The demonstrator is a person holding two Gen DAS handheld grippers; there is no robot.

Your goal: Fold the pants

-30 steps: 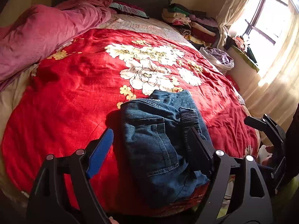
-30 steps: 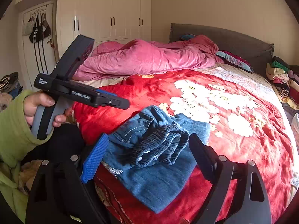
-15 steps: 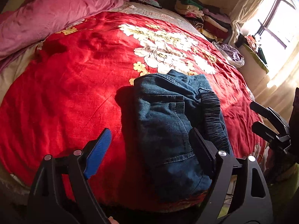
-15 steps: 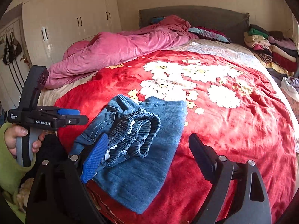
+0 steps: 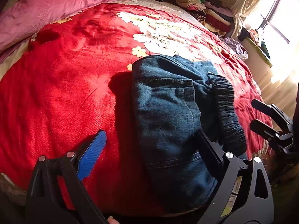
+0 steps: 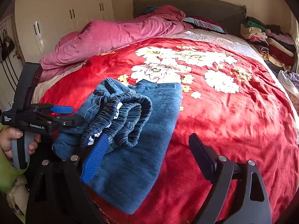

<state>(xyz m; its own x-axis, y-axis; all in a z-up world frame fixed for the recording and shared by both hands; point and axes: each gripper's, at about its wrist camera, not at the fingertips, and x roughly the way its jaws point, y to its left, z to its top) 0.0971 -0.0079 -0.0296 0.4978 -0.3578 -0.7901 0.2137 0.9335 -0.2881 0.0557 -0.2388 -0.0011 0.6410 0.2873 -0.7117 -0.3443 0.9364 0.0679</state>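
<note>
Folded blue denim pants [image 5: 168, 123] lie near the front edge of the red flowered blanket [image 5: 61, 85], with the gathered elastic waistband [image 6: 129, 115] bunched on top. My left gripper [image 5: 151, 145] hangs low over the pants' near left part. Its jaws are opening; denim lies between the blue pad and the black finger, and neither presses on it. My right gripper [image 6: 147, 151] stands open over the pants' lower right half, its blue pad [image 6: 95, 158] beside the waistband. In the right wrist view a hand [image 6: 9, 140] holds the left gripper [image 6: 76, 114] at the pants' left side.
A pink duvet [image 6: 115, 35] is heaped along the bed's far left. Stacked clothes [image 6: 269, 39] sit at the far right corner by a grey headboard [image 6: 186, 5]. White wardrobe doors [image 6: 61, 13] stand left of the bed, and a bright window [image 5: 280, 18] to its right.
Both grippers have sunk closer to the pants, which now fill more of each view. The left jaws stand wider apart. The right gripper has rolled and swung towards the bed's middle.
</note>
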